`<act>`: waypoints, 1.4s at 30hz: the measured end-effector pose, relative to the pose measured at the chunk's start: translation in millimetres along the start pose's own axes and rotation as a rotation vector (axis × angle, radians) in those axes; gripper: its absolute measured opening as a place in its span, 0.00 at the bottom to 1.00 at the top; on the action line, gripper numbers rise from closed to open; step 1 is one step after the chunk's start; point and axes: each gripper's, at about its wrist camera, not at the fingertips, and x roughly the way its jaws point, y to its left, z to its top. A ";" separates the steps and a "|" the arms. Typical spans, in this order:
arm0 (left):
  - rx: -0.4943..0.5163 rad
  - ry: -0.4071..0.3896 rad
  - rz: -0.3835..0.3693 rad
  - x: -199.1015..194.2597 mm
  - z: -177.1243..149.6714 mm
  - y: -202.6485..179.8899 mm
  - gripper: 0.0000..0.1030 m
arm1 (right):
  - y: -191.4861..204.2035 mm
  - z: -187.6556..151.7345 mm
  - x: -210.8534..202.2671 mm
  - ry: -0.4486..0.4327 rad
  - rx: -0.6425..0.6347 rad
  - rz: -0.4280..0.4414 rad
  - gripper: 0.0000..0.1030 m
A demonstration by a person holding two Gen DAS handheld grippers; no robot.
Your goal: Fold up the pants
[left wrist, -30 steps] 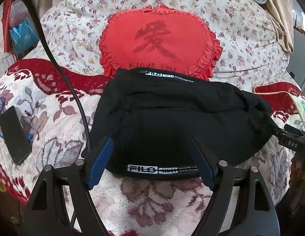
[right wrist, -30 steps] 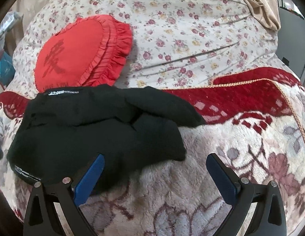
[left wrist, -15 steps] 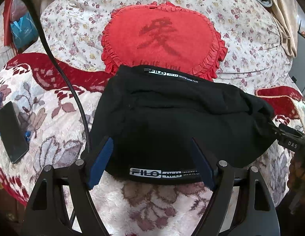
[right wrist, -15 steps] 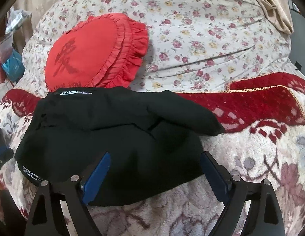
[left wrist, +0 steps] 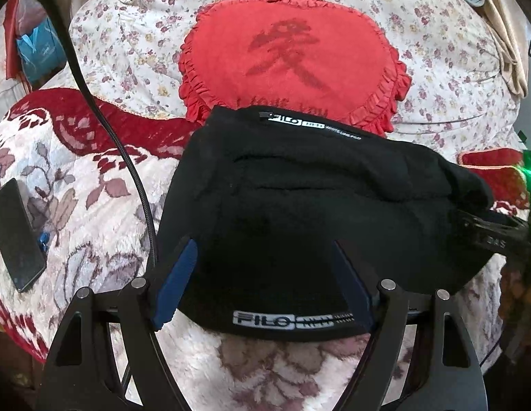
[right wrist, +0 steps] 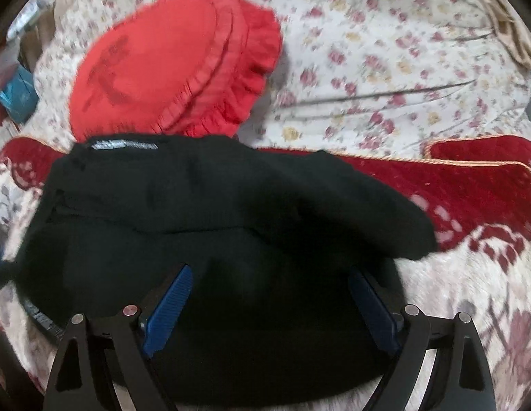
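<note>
The black pants (left wrist: 316, 205) lie folded into a thick bundle on a plush floral blanket (left wrist: 77, 222), with white brand labels on the far and near edges. My left gripper (left wrist: 263, 241) is open, its blue-padded fingers (left wrist: 176, 284) spread over the bundle's near edge. My right gripper (right wrist: 270, 269) is also open, both fingers hovering over the right half of the pants (right wrist: 214, 222), where a loose flap sticks out to the right. Neither gripper's pads press on the cloth. The tip of the right gripper (left wrist: 494, 236) shows at the bundle's right end in the left wrist view.
A red heart-shaped pillow (left wrist: 292, 58) touches the far edge of the pants, on a flowered quilt (left wrist: 436, 51). A black phone (left wrist: 17, 236) lies on the blanket at the left. A black cable (left wrist: 121, 157) runs down beside the pants. Beige cloth (left wrist: 505, 34) lies far right.
My right gripper has moved left and down, from straddling the pants' right edge to standing fully over the black cloth, its jaws slightly narrower. The left gripper has edged closer to the bundle.
</note>
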 end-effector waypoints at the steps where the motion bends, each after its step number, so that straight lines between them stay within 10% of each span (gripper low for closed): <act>1: -0.002 0.001 0.001 1.7 0.1 1.9 0.78 | 1.8 5.5 7.9 0.008 -0.008 -0.005 0.88; 16: -0.154 0.026 -0.003 8.7 5.1 56.4 0.78 | -8.1 122.6 87.7 -0.005 0.099 -0.021 0.88; 28: -0.194 0.060 -0.004 -2.6 -19.7 72.5 0.78 | -50.1 26.6 -19.4 -0.085 0.123 -0.023 0.88; 39: -0.293 0.155 -0.068 17.9 -35.0 73.7 0.78 | -92.3 -35.1 -10.5 -0.051 0.298 0.075 0.88; 42: -0.289 0.168 -0.068 27.6 -30.2 66.7 0.78 | -85.9 -26.4 -2.7 -0.058 0.311 0.150 0.66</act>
